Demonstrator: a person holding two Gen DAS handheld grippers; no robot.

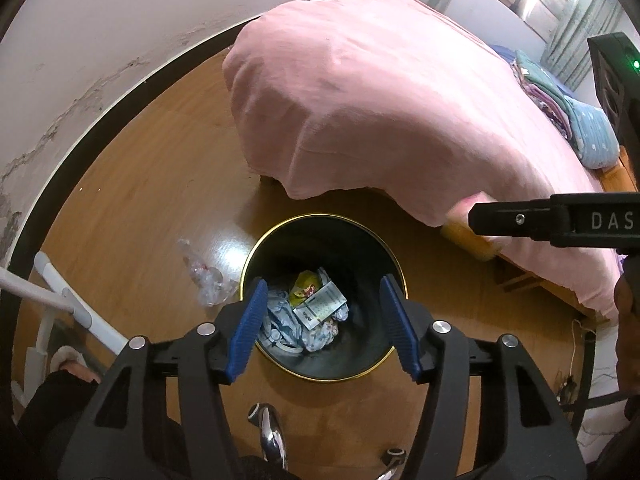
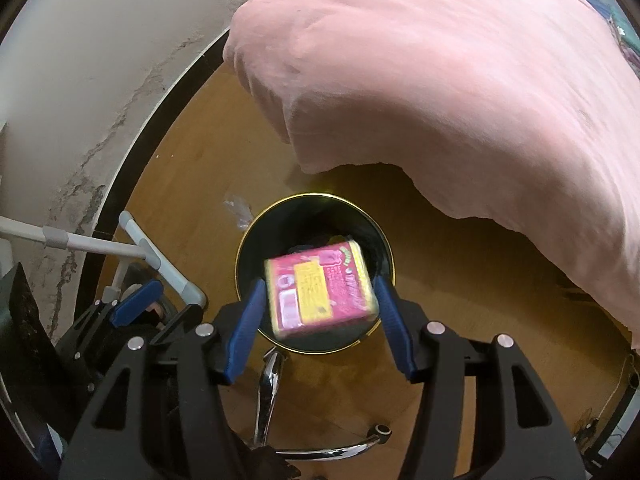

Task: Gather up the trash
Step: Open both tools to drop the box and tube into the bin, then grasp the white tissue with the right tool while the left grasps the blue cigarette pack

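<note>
A black trash bin with a gold rim (image 1: 372, 236) stands on the wooden floor beside the bed and holds several wrappers and papers (image 1: 316, 308). My left gripper (image 1: 322, 320) is open and empty above the bin. In the right wrist view the same bin (image 2: 256, 236) is below my right gripper (image 2: 320, 312), which is open. A pink and yellow box (image 2: 320, 290), blurred, is between the blue pads over the bin mouth, and it seems loose. A crumpled clear plastic wrapper (image 1: 204, 276) lies on the floor left of the bin; it also shows in the right wrist view (image 2: 240, 208).
A bed with a pink cover (image 1: 400, 100) overhangs the floor behind and right of the bin. A white metal frame (image 1: 76, 304) and a slipper (image 1: 72, 360) are at the left by the wall. Chrome chair legs (image 2: 270, 392) lie below the grippers. A cable (image 1: 576, 344) lies at the right.
</note>
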